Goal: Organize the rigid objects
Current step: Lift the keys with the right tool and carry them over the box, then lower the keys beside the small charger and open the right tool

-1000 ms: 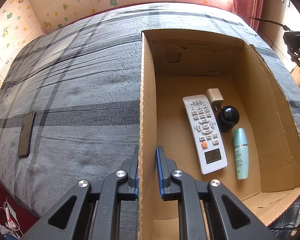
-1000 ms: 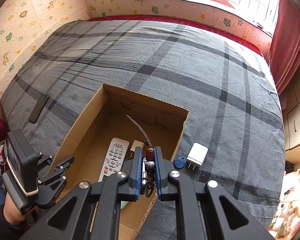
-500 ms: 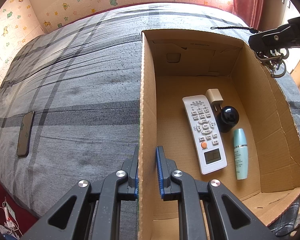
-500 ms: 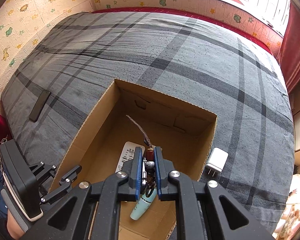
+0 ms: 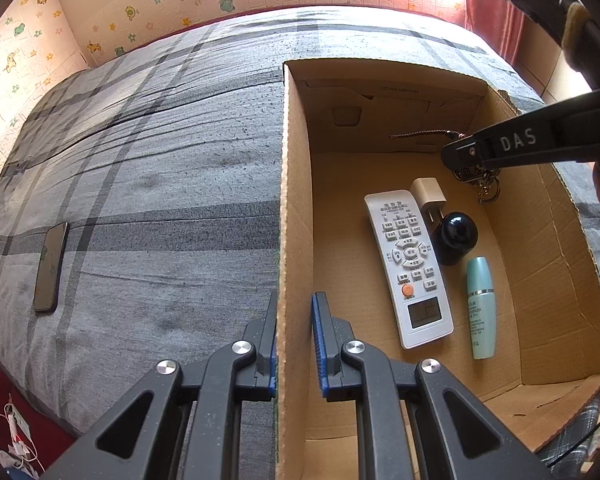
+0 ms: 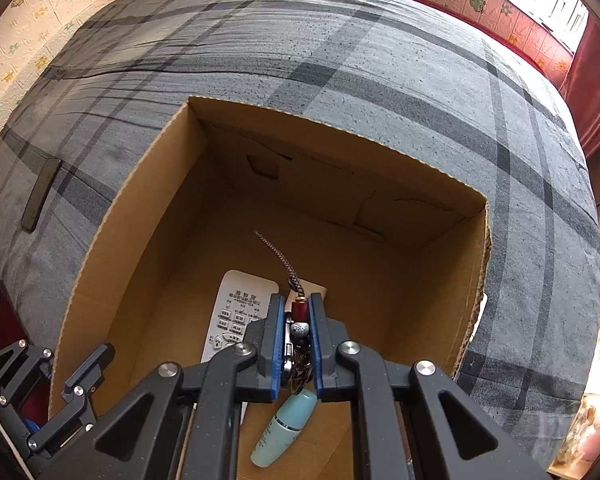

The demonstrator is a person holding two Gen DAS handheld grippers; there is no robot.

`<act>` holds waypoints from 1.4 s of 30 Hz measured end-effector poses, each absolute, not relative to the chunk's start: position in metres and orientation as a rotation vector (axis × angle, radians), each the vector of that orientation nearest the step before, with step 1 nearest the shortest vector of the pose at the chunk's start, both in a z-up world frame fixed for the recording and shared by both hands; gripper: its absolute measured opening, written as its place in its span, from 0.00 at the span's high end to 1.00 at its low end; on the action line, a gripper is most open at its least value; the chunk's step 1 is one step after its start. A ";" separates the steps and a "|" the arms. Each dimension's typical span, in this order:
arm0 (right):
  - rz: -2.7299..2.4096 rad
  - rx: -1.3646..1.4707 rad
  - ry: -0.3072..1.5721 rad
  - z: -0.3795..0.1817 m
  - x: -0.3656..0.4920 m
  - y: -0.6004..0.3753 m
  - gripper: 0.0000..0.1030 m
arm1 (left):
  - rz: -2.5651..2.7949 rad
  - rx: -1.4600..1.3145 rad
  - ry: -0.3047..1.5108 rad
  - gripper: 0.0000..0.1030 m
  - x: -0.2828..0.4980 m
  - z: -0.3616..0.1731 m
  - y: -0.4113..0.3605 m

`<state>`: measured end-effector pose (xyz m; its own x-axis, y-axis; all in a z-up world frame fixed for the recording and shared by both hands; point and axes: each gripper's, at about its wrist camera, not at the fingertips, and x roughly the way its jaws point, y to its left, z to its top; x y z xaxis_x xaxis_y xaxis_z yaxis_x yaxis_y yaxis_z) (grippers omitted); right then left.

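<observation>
An open cardboard box [image 5: 296,160] sits on the bed. My left gripper [image 5: 294,320] is shut on its near left wall. Inside lie a white remote [image 5: 408,264], a beige plug [image 5: 428,192], a black round object [image 5: 454,236] and a teal bottle [image 5: 480,304]. My right gripper [image 6: 296,304] is shut on a keychain [image 6: 299,320] with beads and a braided cord, low inside the box [image 6: 140,200] above the remote [image 6: 236,308] and bottle [image 6: 286,428]. In the left wrist view the keys [image 5: 480,184] dangle beneath the right gripper [image 5: 460,156] near the box's far right corner.
The bed carries a grey plaid cover [image 6: 380,80]. A dark phone [image 5: 51,268] lies on it left of the box, also visible as the phone [image 6: 40,192] in the right wrist view. Patterned walls and a red curtain [image 6: 596,92] border the bed.
My right gripper has come down with the keychain from above the box rim to inside the box. The left gripper has kept its hold on the wall.
</observation>
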<state>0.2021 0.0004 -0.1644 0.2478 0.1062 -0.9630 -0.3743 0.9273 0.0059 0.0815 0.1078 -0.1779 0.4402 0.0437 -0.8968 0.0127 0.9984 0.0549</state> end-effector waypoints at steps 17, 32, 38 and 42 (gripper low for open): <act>0.321 -0.254 1.344 -0.196 0.213 0.006 0.89 | 0.018 0.061 1.117 0.86 0.082 -0.178 0.108; 0.318 -0.251 1.352 -0.196 0.219 0.005 0.89 | 0.021 0.065 1.119 0.86 0.083 -0.179 0.108; 0.325 -0.239 1.342 -0.189 0.214 0.004 0.72 | 0.022 0.064 1.120 0.86 0.083 -0.179 0.108; 0.342 -0.226 1.312 -0.176 0.209 0.004 0.53 | 0.024 0.066 1.120 0.86 0.084 -0.179 0.108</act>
